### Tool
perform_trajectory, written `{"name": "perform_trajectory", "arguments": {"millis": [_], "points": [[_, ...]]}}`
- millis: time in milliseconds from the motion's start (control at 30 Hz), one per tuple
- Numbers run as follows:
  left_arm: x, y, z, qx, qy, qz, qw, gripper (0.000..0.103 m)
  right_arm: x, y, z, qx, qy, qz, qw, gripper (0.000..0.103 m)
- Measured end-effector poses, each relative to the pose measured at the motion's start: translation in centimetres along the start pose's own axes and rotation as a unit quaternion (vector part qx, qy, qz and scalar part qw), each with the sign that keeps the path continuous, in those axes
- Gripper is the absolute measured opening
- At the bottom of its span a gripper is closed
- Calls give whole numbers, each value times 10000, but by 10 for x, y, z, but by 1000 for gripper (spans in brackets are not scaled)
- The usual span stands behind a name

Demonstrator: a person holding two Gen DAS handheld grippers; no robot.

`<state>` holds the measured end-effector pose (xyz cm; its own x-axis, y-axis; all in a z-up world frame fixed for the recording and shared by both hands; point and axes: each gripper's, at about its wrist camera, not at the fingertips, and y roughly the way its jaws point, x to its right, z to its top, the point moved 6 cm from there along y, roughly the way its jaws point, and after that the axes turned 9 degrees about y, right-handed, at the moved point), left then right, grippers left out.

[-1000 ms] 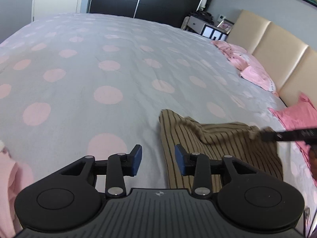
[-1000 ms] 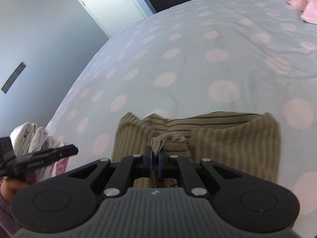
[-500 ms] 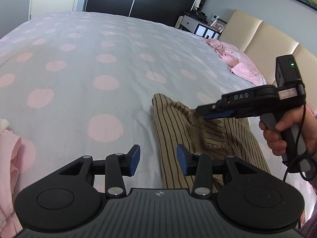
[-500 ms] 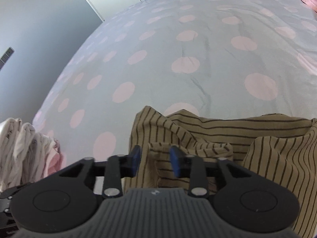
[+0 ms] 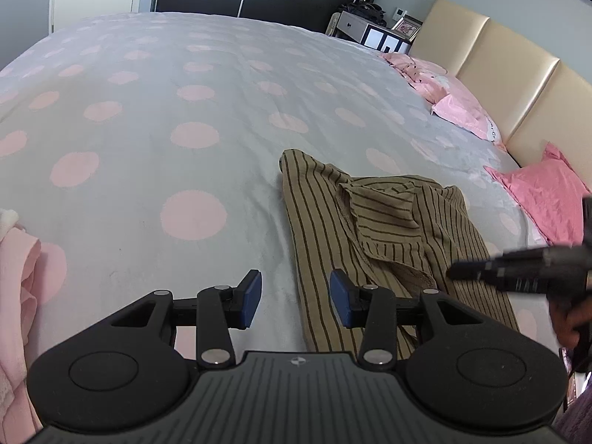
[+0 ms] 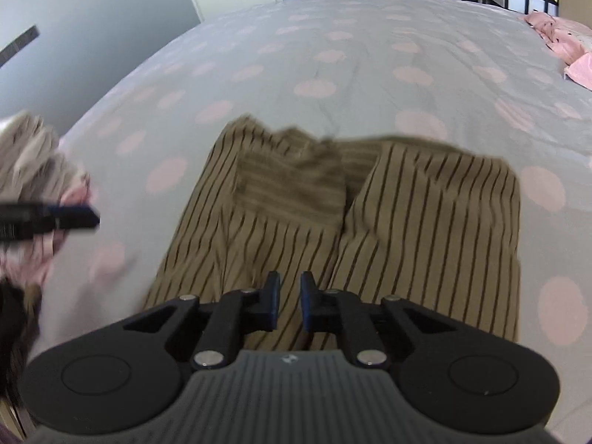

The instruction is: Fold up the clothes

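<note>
The striped shirt (image 5: 388,229) lies in the lower middle-right of my left camera view, spread on the polka-dot bedspread (image 5: 185,111), and it fills the centre of my right camera view (image 6: 333,214) just past the fingertips. As I read it, the folding is part done at best: the two side panels seem to be turned in toward the middle, which gives the cloth a long, roughly rectangular outline, but a loose flap with cross-running stripes sits bunched and rumpled near the top, so the fold is not tidy. I judge that flap wants smoothing, and the long shape wants at least one more fold end to end before it can be set aside. My left gripper (image 5: 296,298) hovers at the bottom centre of its frame with its fingers spread wide and holding nothing, one blue pad over bare bedspread and the other over the shirt's near edge. My right gripper (image 6: 288,305) hangs low over the shirt with its fingers drawn near each other, a narrow gap between them and no cloth pinched in it; that view is blurred, so I can't speak to fine detail. More clothes (image 5: 14,259), pink and pale, wait at the left edge of both frames, so I reckon plenty of the job remains.
</note>
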<state>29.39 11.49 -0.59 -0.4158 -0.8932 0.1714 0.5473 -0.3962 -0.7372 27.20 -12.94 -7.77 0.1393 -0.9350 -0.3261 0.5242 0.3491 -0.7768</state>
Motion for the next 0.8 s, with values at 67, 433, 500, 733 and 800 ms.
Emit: {"name": "perform_trajectory", "arguments": {"millis": [67, 433, 500, 733, 800], "points": [[4, -3, -2, -29, -36, -28, 10000, 39, -9, 7, -18, -92, -98, 116, 9998, 14], [46, -31, -31, -333, 341, 40, 9989, 39, -35, 3, -56, -71, -325, 401, 9986, 25], [57, -36, -44, -460, 560, -27, 9974, 41, -33, -16, -57, 52, -393, 417, 9983, 32], [88, -57, -99, -800, 698, -261, 9940, 44, -14, -77, -96, 93, -525, 320, 9981, 34], [98, -63, -117, -917, 739, -353, 9924, 44, -7, -95, -116, 84, -704, 244, 9972, 34]]}}
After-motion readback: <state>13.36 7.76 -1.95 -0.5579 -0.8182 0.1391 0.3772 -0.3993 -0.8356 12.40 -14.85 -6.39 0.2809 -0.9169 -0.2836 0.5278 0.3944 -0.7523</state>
